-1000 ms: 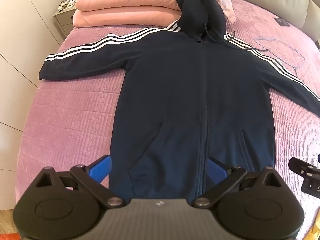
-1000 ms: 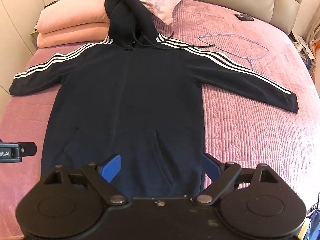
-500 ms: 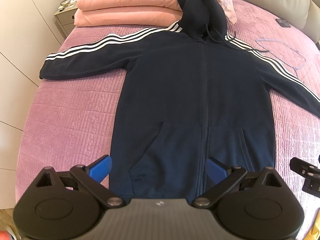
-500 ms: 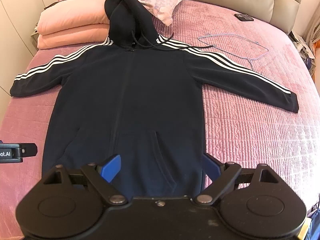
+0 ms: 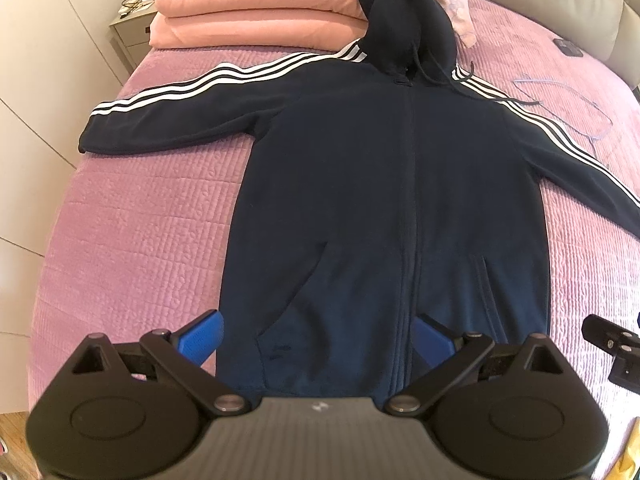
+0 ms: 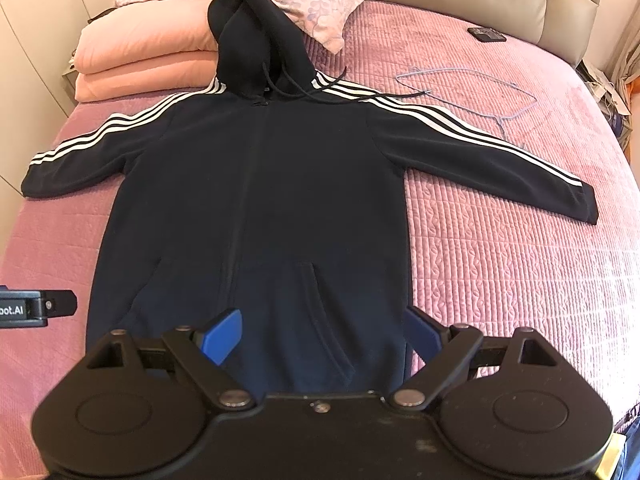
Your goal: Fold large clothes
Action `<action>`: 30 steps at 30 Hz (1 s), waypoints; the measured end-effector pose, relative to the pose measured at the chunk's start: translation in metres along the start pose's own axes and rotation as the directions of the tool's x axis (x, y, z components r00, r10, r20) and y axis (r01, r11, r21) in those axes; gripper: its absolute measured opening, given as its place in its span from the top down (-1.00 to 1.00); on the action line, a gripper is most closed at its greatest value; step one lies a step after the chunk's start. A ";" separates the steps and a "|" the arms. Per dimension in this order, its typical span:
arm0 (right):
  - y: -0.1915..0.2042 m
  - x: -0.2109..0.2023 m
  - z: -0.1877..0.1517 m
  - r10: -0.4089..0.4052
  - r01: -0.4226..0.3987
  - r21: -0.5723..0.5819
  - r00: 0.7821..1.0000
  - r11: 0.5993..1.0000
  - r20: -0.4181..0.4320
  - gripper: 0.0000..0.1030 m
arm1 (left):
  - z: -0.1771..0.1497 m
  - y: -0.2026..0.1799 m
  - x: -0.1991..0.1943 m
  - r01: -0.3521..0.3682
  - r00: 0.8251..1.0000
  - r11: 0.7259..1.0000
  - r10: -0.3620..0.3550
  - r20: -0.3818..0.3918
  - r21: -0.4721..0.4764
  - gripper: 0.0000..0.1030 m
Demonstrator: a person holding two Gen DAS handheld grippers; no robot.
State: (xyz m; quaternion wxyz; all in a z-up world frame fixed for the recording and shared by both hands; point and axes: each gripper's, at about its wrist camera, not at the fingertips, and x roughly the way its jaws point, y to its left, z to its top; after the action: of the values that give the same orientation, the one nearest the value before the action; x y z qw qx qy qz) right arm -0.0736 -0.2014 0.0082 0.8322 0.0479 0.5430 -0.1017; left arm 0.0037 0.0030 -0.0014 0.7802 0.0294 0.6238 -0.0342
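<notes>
The hoodie [image 5: 384,200] lies flat and face up on the bed [image 5: 140,240], zipped, sleeves spread to either side, hood toward the pillows [image 6: 160,52]. My left gripper [image 5: 316,338] hovers above the hem with its jaws wide open and empty; the hem's left half lies between them. My right gripper [image 6: 324,330] is likewise spread wide and holds nothing, with the hem's right portion and pocket between its jaws. I judge the garment a thick, soft fleece, moderately heavy, limp and unlikely to slip; it will sag and drag on the quilted cover. Best holds, in my judgement: a sleeve cuff [image 6: 588,208] or shoulder seam, pinching both layers. A wire hanger [image 6: 472,92] lies well ahead, right of the jaws.
</notes>
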 end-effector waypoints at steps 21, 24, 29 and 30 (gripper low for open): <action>-0.004 -0.009 -0.003 0.007 -0.007 0.005 1.000 1.000 0.017 -1.00 | -0.008 -0.001 -0.020 -0.030 0.997 0.999 0.028 0.076 0.022 -0.95; -0.006 -0.013 -0.001 0.037 -0.036 -0.010 0.998 0.999 0.052 -1.00 | -0.004 0.005 -0.023 0.013 0.991 0.999 -0.018 0.135 0.032 -0.92; -0.011 0.006 0.015 0.108 -0.097 -0.080 0.982 0.992 0.155 -1.00 | 0.006 0.039 -0.005 0.073 0.941 0.996 -0.051 0.335 -0.056 -0.86; -0.009 0.020 0.021 0.120 -0.105 -0.104 0.982 0.989 0.148 -1.00 | 0.007 0.045 0.005 0.057 0.936 0.996 -0.029 0.352 -0.067 -0.86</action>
State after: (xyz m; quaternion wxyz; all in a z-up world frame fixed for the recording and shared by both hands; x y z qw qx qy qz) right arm -0.0490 -0.2169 -0.0007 0.8773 0.0307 0.4779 -0.0317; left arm 0.0159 0.0470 -0.0043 0.8785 -0.0205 0.4762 -0.0321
